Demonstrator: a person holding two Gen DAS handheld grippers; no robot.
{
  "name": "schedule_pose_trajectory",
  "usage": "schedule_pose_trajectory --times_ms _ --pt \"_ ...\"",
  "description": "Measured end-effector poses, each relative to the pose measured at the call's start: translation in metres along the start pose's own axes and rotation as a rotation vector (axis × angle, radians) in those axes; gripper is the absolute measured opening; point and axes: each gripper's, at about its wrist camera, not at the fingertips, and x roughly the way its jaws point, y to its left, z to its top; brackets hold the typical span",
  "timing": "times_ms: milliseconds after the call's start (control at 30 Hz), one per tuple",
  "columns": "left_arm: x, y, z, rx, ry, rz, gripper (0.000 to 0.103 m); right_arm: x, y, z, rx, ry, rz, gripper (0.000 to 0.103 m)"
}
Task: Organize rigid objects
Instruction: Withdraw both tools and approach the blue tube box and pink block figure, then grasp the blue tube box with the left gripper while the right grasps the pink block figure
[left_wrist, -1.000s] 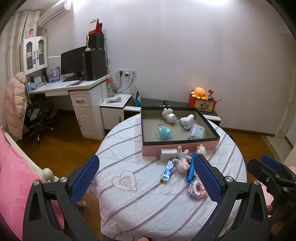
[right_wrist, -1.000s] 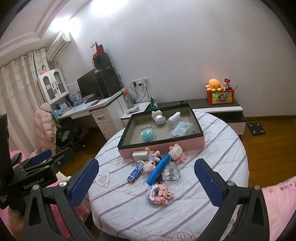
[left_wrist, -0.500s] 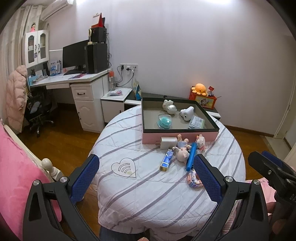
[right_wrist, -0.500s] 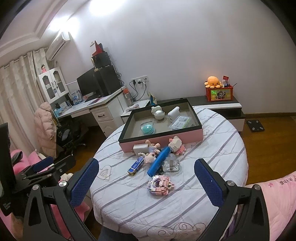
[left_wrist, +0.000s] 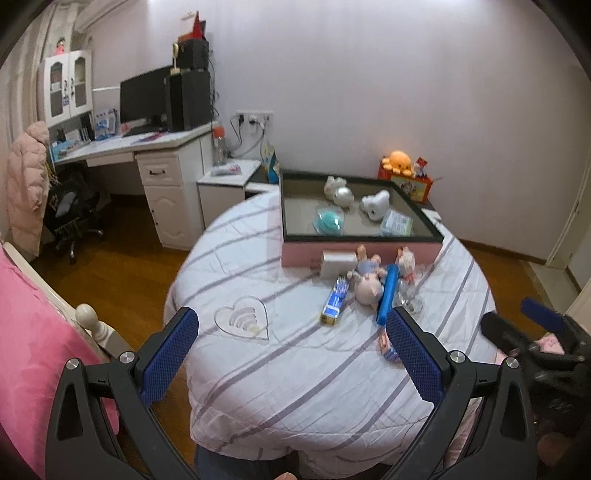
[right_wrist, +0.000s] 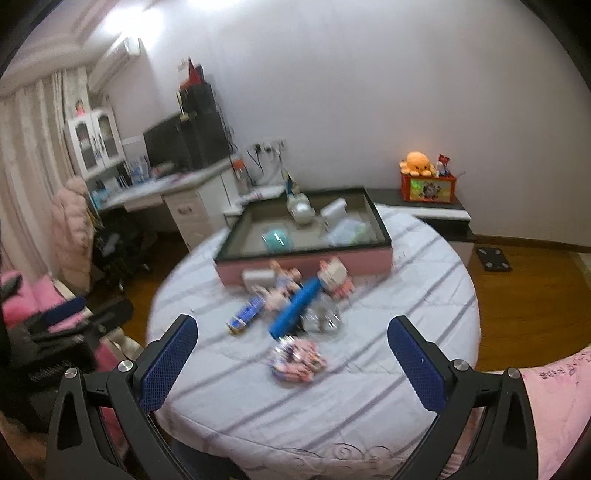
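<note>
Left gripper (left_wrist: 291, 332) wide open, empty, above near tabletop (left_wrist: 295, 369). Right gripper (right_wrist: 291, 332) likewise. Toys cluster beside pink tray (left_wrist: 295, 254).

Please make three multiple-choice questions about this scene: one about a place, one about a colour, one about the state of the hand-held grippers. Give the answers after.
1. Where does the blue stick lie?
A. inside the tray
B. on the tablecloth in front of the tray
C. on the floor

2. What colour is the outer wall of the tray?
A. pink
B. green
C. yellow

3. What state are the left hand-held gripper and the right hand-held gripper in?
A. both shut on a toy
B. one open, one shut
C. both open, holding nothing

Answers:
1. B, it rests among the loose toys before the tray's front wall.
2. A, the front wall is pink under a dark rim.
3. C, each pair of blue pads stands wide apart with nothing between.
</note>
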Motion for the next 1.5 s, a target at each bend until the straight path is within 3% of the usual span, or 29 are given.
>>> schedule_pose_trajectory --times_ms 267,733,900,1033,1167,1400,1500 --pt "0.062 -0.011 -0.014 0.047 0.099 -0.016 0.103 0.066 -0.015 -0.036 0.013 0.183 -0.015 0.103" --pt "0.168 -0.024 -0.015 0.143 0.253 -0.055 0.103 0.127 -0.011 -0.05 -0.026 0.272 -0.011 0.103" --pt "0.191 -0.035 -0.013 0.19 0.281 -0.062 0.103 0.13 -0.009 -0.051 -0.067 0.259 -0.028 0.091" --pt "0.2 -0.042 -0.008 0.205 0.272 -0.085 0.102 0.126 -0.011 -0.049 -0.083 0.249 -0.031 0.068" --pt "0.2 -0.043 -0.005 0.199 0.269 -0.112 0.085 0.125 -0.013 -0.049 -0.088 0.25 -0.02 0.068" --pt "0.187 -0.037 -0.002 0.161 0.295 -0.196 0.021 0.12 -0.018 -0.045 -0.066 0.242 0.002 0.068" --pt "0.183 -0.031 -0.005 0.134 0.303 -0.223 0.02 0.117 -0.021 -0.042 -0.058 0.237 0.01 0.068"
